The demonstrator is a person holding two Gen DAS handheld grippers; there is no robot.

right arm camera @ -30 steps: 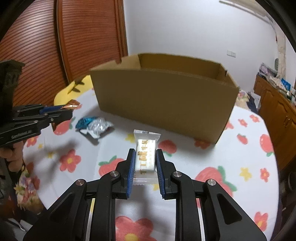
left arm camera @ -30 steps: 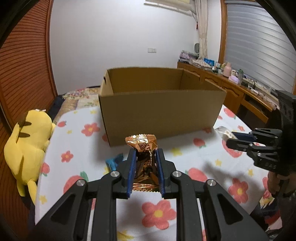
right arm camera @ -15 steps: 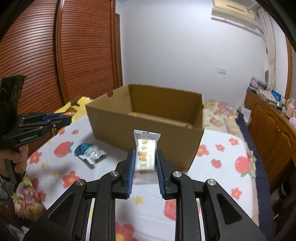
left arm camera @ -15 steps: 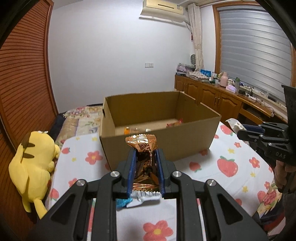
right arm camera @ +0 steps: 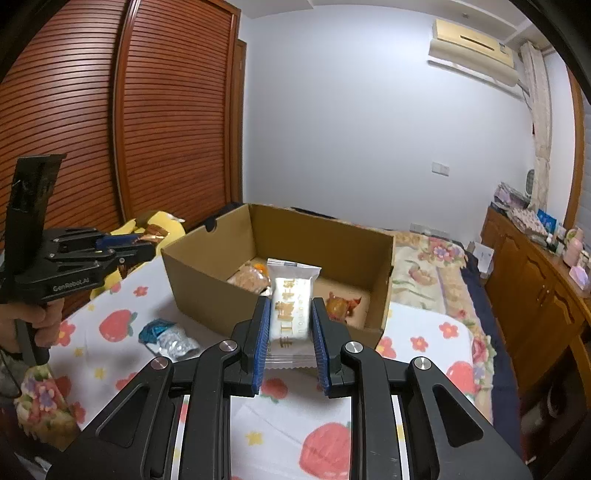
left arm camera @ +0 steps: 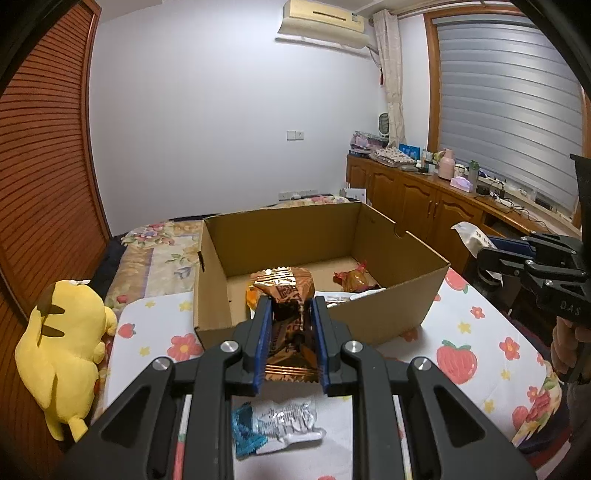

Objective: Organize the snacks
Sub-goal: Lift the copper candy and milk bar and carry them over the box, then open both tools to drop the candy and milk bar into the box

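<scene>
Over the flowered worktop [left arm camera: 480, 332], both jaws pinch light, crinkly, slippery packets mid-body: left gripper [left arm camera: 291, 332] a copper snack [left arm camera: 286, 295], right gripper [right arm camera: 290, 332] a white snack [right arm camera: 291, 299] (probably crushable)

Both hand-held grippers have risen, bringing the cardboard box's [left arm camera: 391, 317] inside into view.

A home bedroom: quilted bed [left arm camera: 159, 254], wooden cabinets [left arm camera: 413, 199], wall air conditioner [left arm camera: 321, 18], plush toy [left arm camera: 62, 343]
</scene>
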